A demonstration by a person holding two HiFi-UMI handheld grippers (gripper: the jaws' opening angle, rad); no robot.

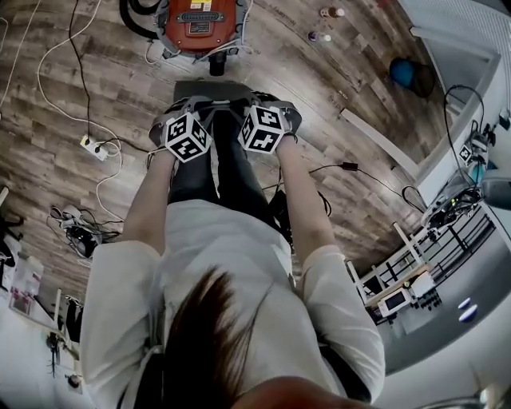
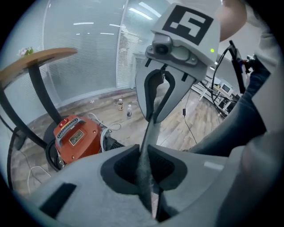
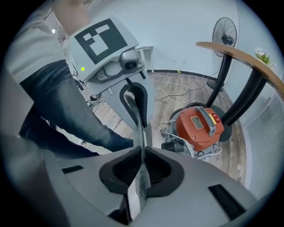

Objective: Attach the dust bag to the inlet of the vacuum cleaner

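Observation:
The grey dust bag (image 1: 211, 89) hangs flat between my two grippers, above the wooden floor and just short of the orange vacuum cleaner (image 1: 200, 24). My left gripper (image 1: 188, 105) is shut on the bag's left edge and my right gripper (image 1: 267, 102) on its right edge. In the left gripper view the bag (image 2: 149, 133) runs edge-on from my own jaws to the right gripper (image 2: 156, 116), with the vacuum cleaner (image 2: 73, 137) on the floor at left. In the right gripper view the bag (image 3: 141, 131) stretches to the left gripper (image 3: 135, 113); the vacuum cleaner (image 3: 199, 126) stands at right. Its inlet is not visible.
A white power strip (image 1: 96, 148) with cables lies on the floor at left. Two small bottles (image 1: 319, 36) stand right of the vacuum. A round table on black legs (image 3: 235, 93) rises over the vacuum, with a fan (image 3: 226, 31) behind. Shelving (image 1: 415, 272) is at right.

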